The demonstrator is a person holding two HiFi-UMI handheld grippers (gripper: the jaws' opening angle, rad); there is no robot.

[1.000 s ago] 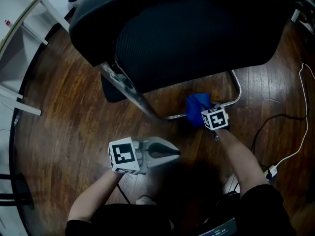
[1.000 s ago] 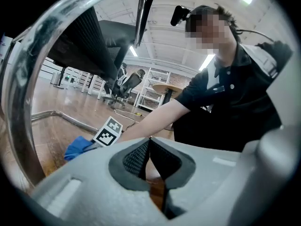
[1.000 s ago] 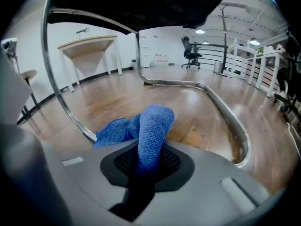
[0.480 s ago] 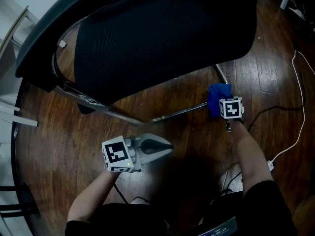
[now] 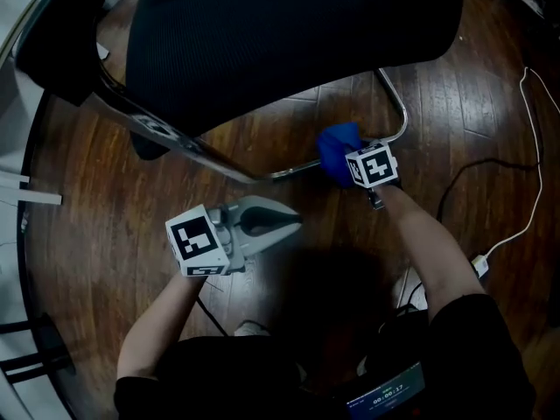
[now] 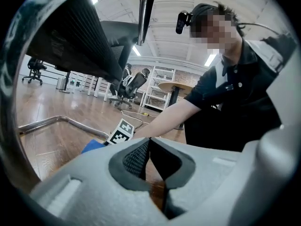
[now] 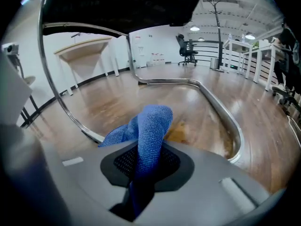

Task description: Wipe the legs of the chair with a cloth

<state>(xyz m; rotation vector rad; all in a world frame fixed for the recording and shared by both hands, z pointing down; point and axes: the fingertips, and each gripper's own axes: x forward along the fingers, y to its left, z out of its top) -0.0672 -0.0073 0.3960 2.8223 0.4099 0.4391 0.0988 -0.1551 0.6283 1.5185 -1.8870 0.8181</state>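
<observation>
Right claw [image 7: 146,166] has slid leftward along the chrome tube floor rail [image 5: 297,171] since half a second ago, off the rounded corner and onto the straight run. The head camera's angle has also shifted a little. Reads as one stroke of a back-and-forth wipe; this stretch of the leg is being covered, not finished.

Right claw: clenched on the blue microfibre cloth [image 5: 335,150], which bulges out past the tips in a folded wad. Cloth lies over the rail, near the bend.

Left claw [image 5: 293,220]: closed, tips together, nothing between them. Hangs above the dark wooden floor [image 5: 114,234], well apart from the rail, taking no part.

Hard to make out:
- Actual contact of cloth on tube. Probably touching, but the wad hides the meeting point in both views.
- The black mesh-seat chair [image 5: 289,42] covers most of its own frame; the far rail and the other uprights are out of sight, so their condition can't be judged.
- A white cable [image 5: 525,147] trails on the floor to the right, clear of the work.
</observation>
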